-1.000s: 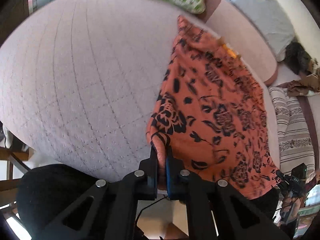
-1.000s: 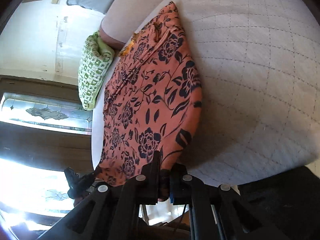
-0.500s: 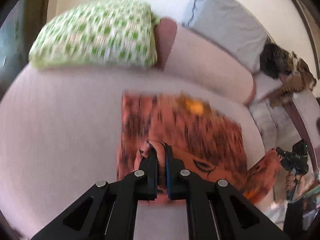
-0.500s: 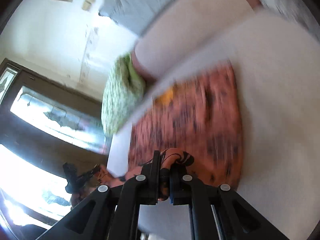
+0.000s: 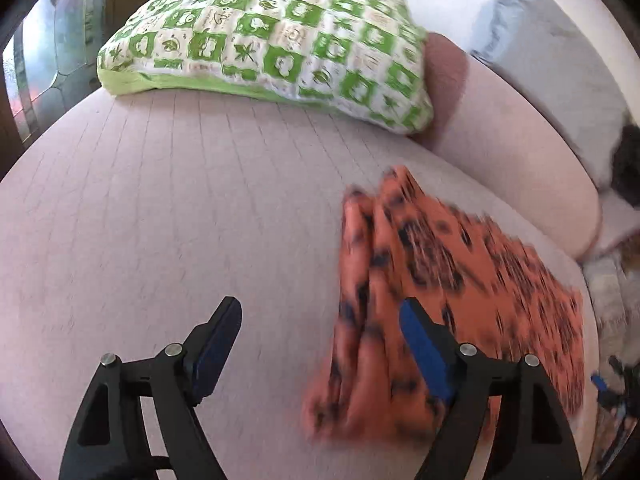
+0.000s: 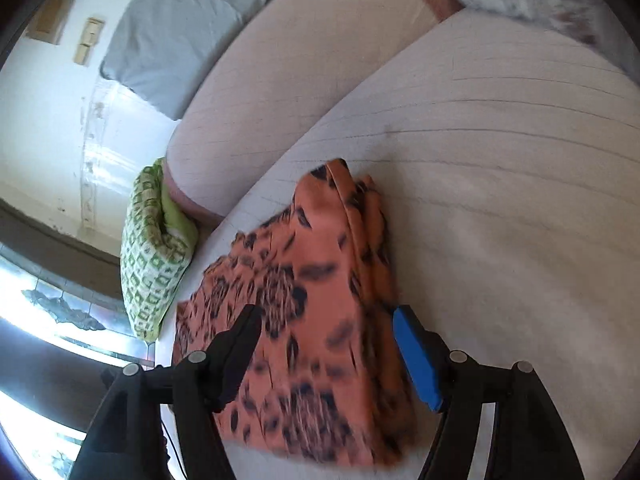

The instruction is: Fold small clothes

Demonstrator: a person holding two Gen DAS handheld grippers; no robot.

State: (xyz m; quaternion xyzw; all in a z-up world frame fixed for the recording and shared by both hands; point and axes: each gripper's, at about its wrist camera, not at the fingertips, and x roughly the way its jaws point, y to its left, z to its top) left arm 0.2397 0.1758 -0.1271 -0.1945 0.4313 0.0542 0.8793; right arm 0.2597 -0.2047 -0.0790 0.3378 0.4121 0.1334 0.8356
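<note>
Since 0.5 s ago both tongs let go: orange floral garment now lies folded on the quilted bed, lower right in left view. Left gripper spread wide, holds nothing. Right gripper spread wide above the cloth, gripping nothing. Green-check pillow up top. No legible writing.

A: What's beyond the fingers?
B: Green-checked pillow far ahead on the quilted pink mattress, pink bolster ahead-right.
A: Anything else?
B: Grey pillow behind the bolster.
</note>
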